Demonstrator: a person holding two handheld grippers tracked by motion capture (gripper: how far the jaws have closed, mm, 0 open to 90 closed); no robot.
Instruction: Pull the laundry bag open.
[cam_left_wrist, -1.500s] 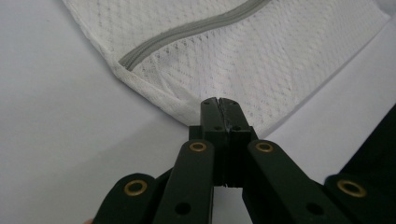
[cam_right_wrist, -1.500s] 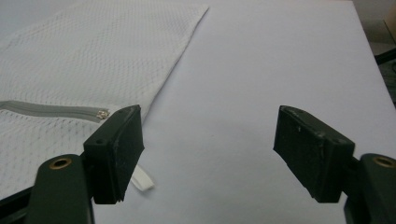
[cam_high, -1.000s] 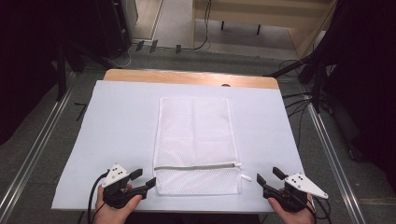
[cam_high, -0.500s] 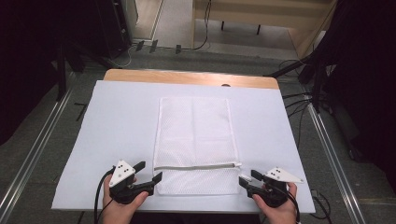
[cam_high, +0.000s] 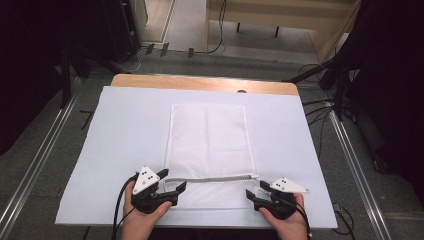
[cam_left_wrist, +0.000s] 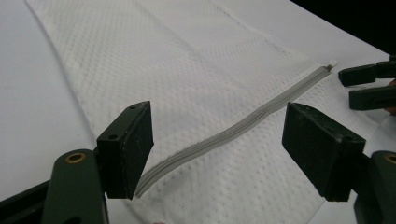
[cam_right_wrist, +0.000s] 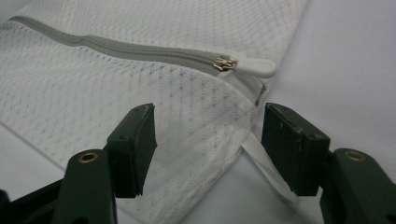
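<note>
A white mesh laundry bag (cam_high: 208, 145) lies flat on the white table cover (cam_high: 125, 135), its grey zipper (cam_high: 210, 178) shut across the near end. My left gripper (cam_high: 172, 181) is at the bag's near left corner, open. The zipper's left end (cam_left_wrist: 154, 175) lies between its pads untouched, and its jaws have just been opening. My right gripper (cam_high: 254, 192) is at the near right corner, open, and its jaws have just opened a little. The bag's corner and a white tape loop (cam_right_wrist: 266, 170) lie between them. The metal zipper pull (cam_right_wrist: 225, 63) sits just beyond.
A wooden table edge (cam_high: 200, 82) shows past the cover's far side. Cables and dark stands crowd the floor behind and to the right. Metal rails (cam_high: 30, 170) run along both sides of the table. In the left gripper view the right gripper (cam_left_wrist: 369, 84) is at the zipper's far end.
Both hands have moved inward along the near edge. The left gripper went right and the right gripper went left, each reaching a near corner of the bag. The bag has not moved.
</note>
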